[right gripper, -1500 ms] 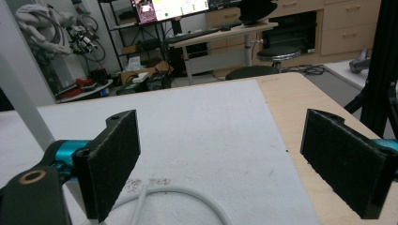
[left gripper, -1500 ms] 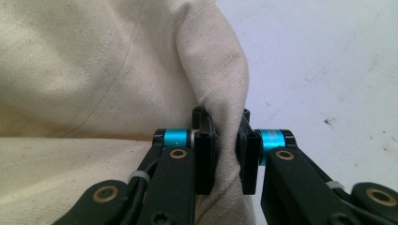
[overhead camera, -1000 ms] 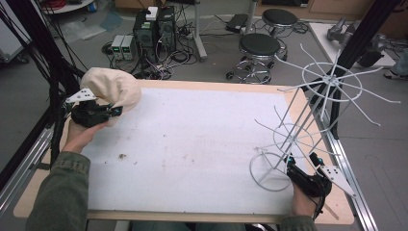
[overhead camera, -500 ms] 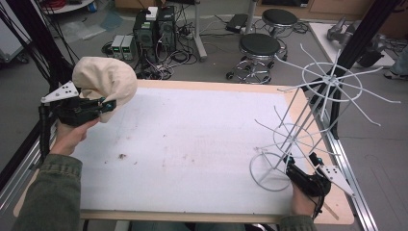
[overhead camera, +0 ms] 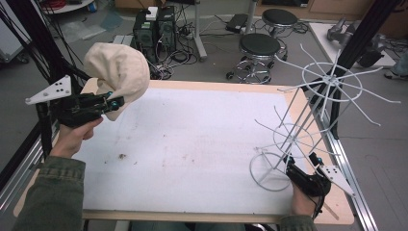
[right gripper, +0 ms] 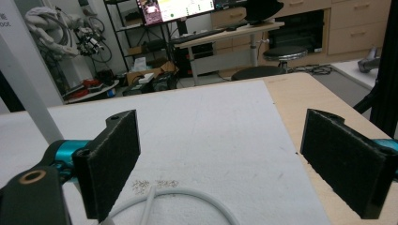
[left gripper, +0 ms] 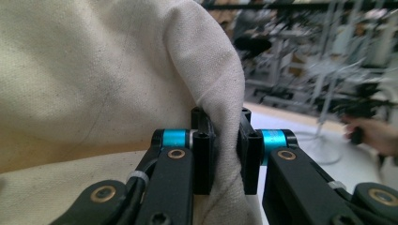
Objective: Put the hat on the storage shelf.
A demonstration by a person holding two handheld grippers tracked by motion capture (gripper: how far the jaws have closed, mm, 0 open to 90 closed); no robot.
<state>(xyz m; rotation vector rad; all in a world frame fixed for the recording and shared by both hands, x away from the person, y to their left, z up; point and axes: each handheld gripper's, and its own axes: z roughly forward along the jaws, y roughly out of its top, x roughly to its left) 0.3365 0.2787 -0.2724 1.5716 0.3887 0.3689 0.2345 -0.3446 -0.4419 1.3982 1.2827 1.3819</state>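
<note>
Far left of the high view: L gripper is held up off the worktop, above its back-left corner, pointing right w/ the grey plate on its outer end. Its jaws are pressed together on a fold of the cream cloth hat; in the left gripper view the fabric is squeezed into a thin pleat between the two black pads, the rest ballooning up and to the left. Hat hangs in the air, clear of the worktop, bulk of it above and behind the jaws. Mid worktop is a white mat w/ a few small brown crumbs toward the front left. To the right stands a white wire rack, round base ring on the mat, thin prongs fanning out up top. Just beside its base, front right, R gripper rests low; in the right gripper view jaws are spread wide, nothing between the pads, w/ the rack's white base ring just in front.
</note>
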